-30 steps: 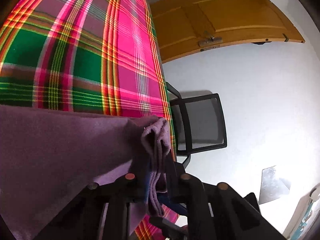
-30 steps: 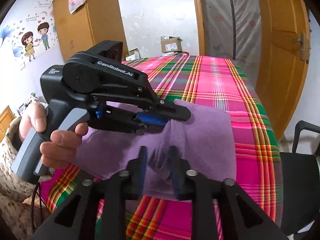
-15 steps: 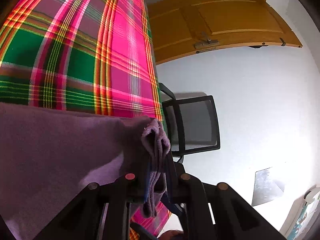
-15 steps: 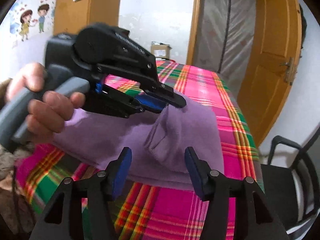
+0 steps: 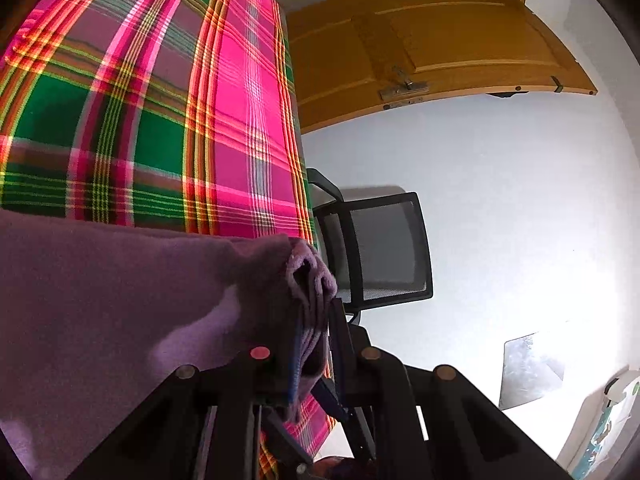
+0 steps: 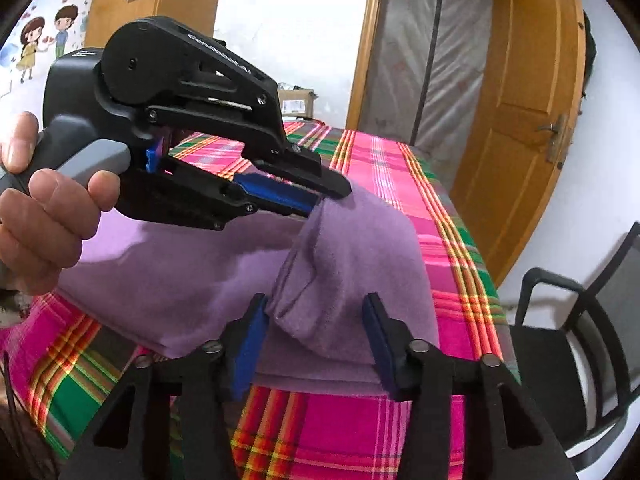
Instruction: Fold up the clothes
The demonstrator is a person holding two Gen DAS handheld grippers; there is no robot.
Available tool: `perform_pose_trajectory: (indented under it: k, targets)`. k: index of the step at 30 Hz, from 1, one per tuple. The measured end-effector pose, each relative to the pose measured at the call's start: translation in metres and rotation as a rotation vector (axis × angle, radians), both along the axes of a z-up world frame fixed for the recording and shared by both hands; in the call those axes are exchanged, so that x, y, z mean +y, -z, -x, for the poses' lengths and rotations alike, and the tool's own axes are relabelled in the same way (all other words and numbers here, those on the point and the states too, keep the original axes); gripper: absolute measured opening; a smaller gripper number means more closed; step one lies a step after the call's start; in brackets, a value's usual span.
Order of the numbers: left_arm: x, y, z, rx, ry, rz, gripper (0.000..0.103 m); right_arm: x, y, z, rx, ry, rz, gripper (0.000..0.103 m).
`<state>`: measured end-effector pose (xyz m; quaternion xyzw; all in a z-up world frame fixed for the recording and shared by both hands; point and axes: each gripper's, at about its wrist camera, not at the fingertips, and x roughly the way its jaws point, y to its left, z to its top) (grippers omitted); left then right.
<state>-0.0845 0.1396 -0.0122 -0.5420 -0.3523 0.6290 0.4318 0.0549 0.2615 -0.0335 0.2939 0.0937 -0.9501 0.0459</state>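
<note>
The right gripper (image 6: 316,332), nearest its own camera, stands with blue-padded jaws spread wide, a hanging fold of the soft purple fleece garment (image 6: 344,280) between them but not pinched. Just beyond, the left gripper (image 6: 320,196), held by a person's hand (image 6: 44,216), is clamped on a bunched corner of that garment, lifting it off the pink-and-green plaid tablecloth (image 6: 400,168); the rest lies on the cloth. Only the left wrist view shows the pinch close up: several layers squeezed between the jaws (image 5: 312,320). Past the garment's right side stand a black mesh office chair (image 5: 380,256) and a wooden door (image 6: 524,92). A second ago the right gripper was shut on the garment; it has since released.
</note>
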Motion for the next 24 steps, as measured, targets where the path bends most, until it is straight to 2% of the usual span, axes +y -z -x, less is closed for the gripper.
perform_pose_trajectory:
  k: [2, 7, 9, 11, 13, 18, 20, 24]
  targets:
    - [-0.002, 0.001, 0.002, -0.004, -0.002, 0.001, 0.012, -0.003, -0.002, -0.001, 0.008, -0.001, -0.011, 0.036]
    - [-0.005, 0.010, 0.006, -0.039, 0.000, 0.019, 0.014, -0.002, -0.001, 0.001, -0.001, 0.006, -0.013, 0.029]
    - [-0.004, 0.013, 0.008, -0.054, 0.000, 0.036, 0.023, -0.002, 0.001, 0.003, -0.004, 0.014, -0.024, 0.022]
    - [-0.006, 0.016, 0.009, -0.061, -0.013, 0.056, 0.036, -0.002, 0.002, 0.004, -0.010, 0.017, -0.027, 0.018]
    - [-0.009, 0.017, 0.010, -0.070, -0.027, 0.066, 0.037, -0.002, 0.002, 0.004, -0.014, 0.014, -0.031, 0.015]
    - [-0.008, 0.020, 0.014, -0.087, -0.028, 0.083, 0.042, -0.002, 0.006, 0.003, -0.026, 0.000, -0.027, 0.017]
    - [-0.004, 0.022, 0.013, -0.091, -0.005, 0.091, 0.042, -0.002, 0.007, 0.003, -0.031, -0.007, -0.024, 0.027]
    - [0.000, 0.024, 0.014, -0.100, -0.005, 0.097, 0.042, -0.002, 0.010, 0.003, -0.041, -0.019, -0.018, 0.031]
